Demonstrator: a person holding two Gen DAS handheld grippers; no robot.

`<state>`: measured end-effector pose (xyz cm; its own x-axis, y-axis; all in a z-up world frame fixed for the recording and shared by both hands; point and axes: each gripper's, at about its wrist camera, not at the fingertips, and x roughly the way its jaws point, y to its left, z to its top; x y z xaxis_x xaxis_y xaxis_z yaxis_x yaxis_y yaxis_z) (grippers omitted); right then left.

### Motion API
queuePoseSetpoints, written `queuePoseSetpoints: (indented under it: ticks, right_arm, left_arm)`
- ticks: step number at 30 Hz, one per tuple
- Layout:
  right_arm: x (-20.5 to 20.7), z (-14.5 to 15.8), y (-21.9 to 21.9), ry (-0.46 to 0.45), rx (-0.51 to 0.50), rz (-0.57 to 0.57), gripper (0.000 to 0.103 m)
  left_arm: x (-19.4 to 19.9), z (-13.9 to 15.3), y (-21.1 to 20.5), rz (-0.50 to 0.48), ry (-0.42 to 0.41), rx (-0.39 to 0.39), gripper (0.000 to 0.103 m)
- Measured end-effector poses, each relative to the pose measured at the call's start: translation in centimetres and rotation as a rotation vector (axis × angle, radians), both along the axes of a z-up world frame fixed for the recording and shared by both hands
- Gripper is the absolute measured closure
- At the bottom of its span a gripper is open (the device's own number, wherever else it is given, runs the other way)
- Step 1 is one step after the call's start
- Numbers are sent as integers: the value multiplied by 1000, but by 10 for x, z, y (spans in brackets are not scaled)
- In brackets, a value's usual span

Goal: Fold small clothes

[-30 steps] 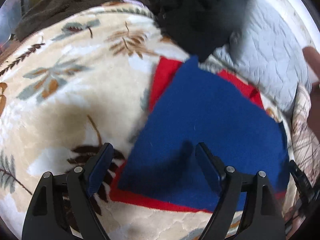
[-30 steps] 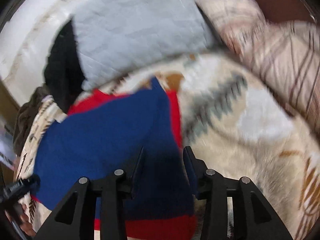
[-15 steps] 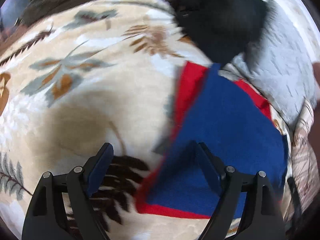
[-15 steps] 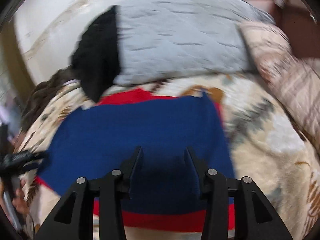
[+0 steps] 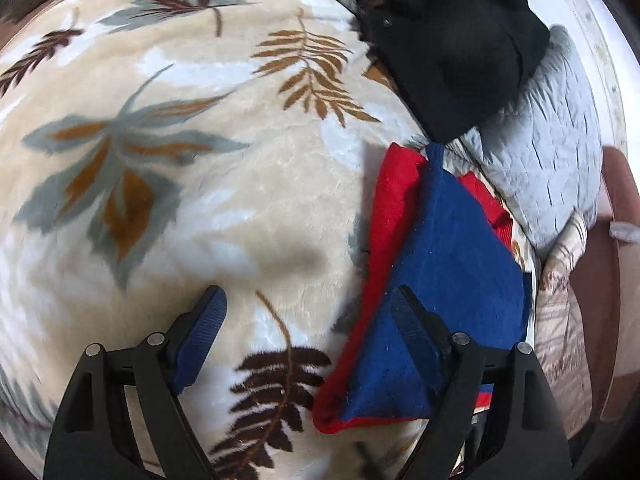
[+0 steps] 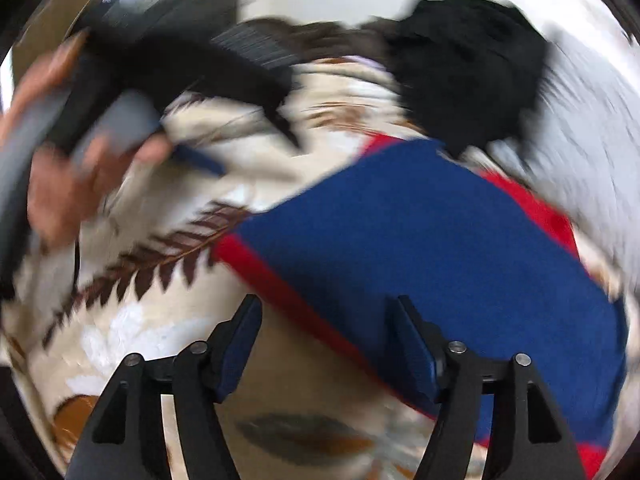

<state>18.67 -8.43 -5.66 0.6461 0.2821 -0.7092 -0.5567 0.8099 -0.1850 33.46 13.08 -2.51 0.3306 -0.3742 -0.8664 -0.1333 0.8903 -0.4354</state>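
Folded blue-and-red garment [image 5: 444, 280] is laid flat on leaf-print blanket [image 5: 160, 220], right of centre, its far corner just beside black clothing [image 5: 452, 48] and grey quilted pillow [image 5: 556, 160]. Left gripper [image 5: 308, 328] is held wide open, nothing gripped, right finger over the garment. Right gripper [image 6: 326, 344] is likewise spread, empty, above the garment's near red edge.

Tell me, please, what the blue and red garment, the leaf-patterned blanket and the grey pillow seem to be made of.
The blue and red garment looks like matte fleece or felted knit: fuzzy surface with pale lint specks. The leaf-patterned blanket seems plush, soft pile with slight sheen, probably synthetic. The grey pillow appears to be quilted woven fabric: stitched lines puff its surface.
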Motion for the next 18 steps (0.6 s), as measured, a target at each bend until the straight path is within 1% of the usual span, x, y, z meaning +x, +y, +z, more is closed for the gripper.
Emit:
queuePoseSetpoints:
  ticks: [1,2,4,6,7,8,9,10,11,13,15,18]
  right_arm:
    - [-3,-5,14,-25,-59,30,31]
    - [-5,-13,29,-83,-156,48,31]
    - [-6,-23,46,-176,-260,42,31]
    - [-1,-24,50,-210,-273,22,34]
    - [2,-24,51,-216,-271,13,40]
    - [5,-23,51,-229,-264,3,67]
    - [7,-23,49,-232,-270,-8,90]
    - [7,-24,46,-237,-275,-22,90]
    - [6,-18,43,-245,-234,-16,91]
    - [0,-8,31,-281,-189,-17,92]
    - [-8,0,26,-310,-163,-15,92]
    - [-7,8,18,-311,-119,-22,92]
  left_arm:
    - [6,0,-2,-24,8,-4,18]
    - [9,1,-2,-39,13,-6,18]
    - [17,1,-5,-75,26,-26,18]
    - [28,-3,-8,-98,51,-72,18]
    - [34,-6,-9,-106,65,-106,18]
    - [38,-9,-9,-111,79,-135,18]
    - [43,-12,-11,-111,93,-170,18]
    - [48,-16,-13,-107,103,-209,18]
    - [52,-18,-15,-105,111,-237,18]
    - [62,-24,-24,-106,127,-280,18]
    - [71,-27,-35,-115,133,-291,18]
    - [81,-26,-56,-139,118,-261,17]
